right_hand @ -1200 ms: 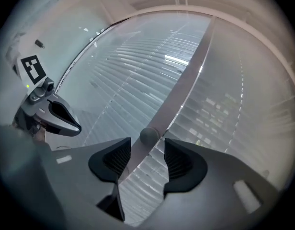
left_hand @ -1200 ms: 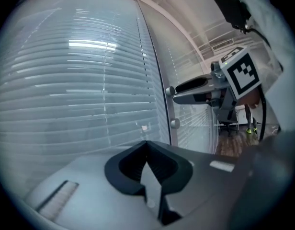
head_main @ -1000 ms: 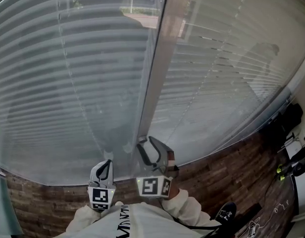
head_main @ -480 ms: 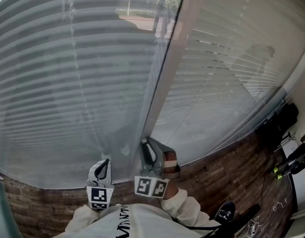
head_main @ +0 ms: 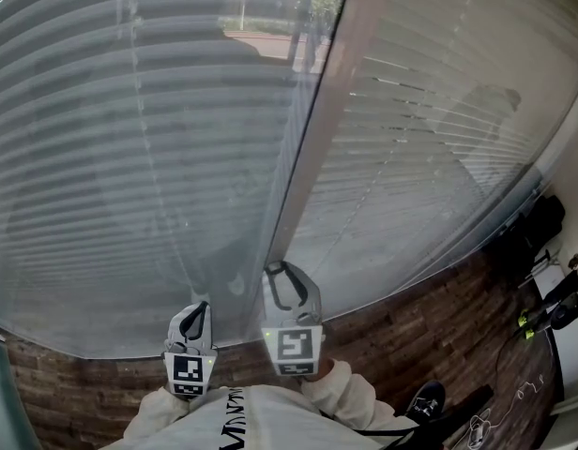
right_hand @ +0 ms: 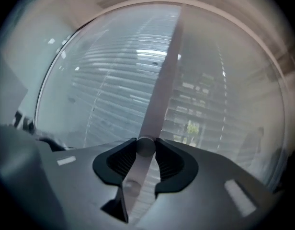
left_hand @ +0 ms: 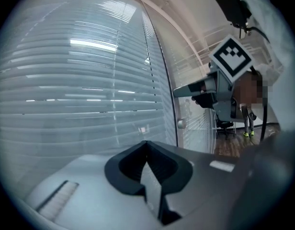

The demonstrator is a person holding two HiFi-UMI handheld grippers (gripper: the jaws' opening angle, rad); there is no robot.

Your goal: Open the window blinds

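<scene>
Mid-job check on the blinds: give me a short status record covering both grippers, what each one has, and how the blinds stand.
left gripper: jaws together, nothing between them
right gripper: jaws have just been closing and now press on the knob from both sides
knob: small and round, mounted on the window post
window post: runs between the two panes
blinds: lowered, slats across both panes
task status: blinds not yet open

Grey left gripper (head_main: 203, 312) and grey right gripper (head_main: 281, 275) bear black-lined jaws and black-and-white marker cubes (head_main: 189, 371); cream sleeves (head_main: 350, 392) cover the arms.
</scene>
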